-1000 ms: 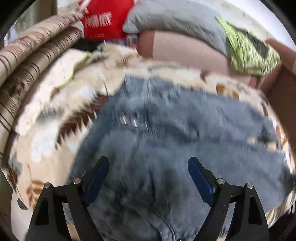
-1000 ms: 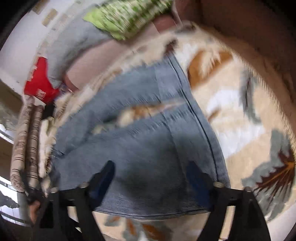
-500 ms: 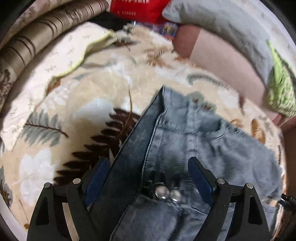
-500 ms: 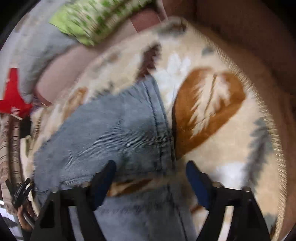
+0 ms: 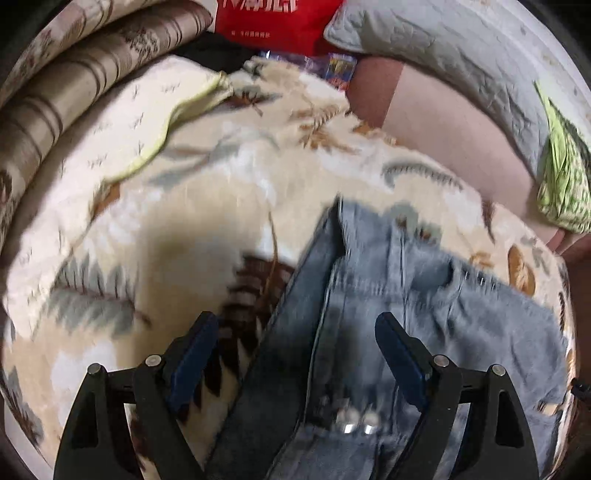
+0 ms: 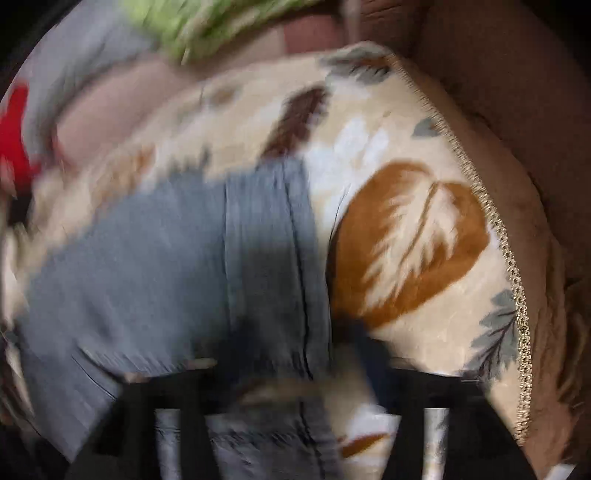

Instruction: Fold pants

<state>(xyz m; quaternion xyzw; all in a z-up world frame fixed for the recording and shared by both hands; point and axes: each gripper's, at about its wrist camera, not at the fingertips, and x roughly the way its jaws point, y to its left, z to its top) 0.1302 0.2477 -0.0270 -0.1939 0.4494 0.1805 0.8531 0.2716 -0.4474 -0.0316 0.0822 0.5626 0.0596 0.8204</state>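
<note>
Denim, pale blue: the pants (image 5: 424, 295) lie on a leaf-print blanket (image 5: 184, 221), waistband and two metal buttons (image 5: 356, 419) under the left gripper (image 5: 295, 354), its jaws wide apart, nothing pinched. Right gripper (image 6: 291, 354) is blurred; its jaws have just been opening and stand apart astride the hem, no grip seen. Risks: pinching plush blanket with the denim, catching only one layer, a crooked fold. Around: striped rolled bedding (image 5: 55, 92), red bag (image 5: 273, 18), grey pillow (image 5: 443, 48), green cloth (image 5: 561, 184), all well apart; blanket's fringe (image 6: 513, 280) near the hem side.
</note>
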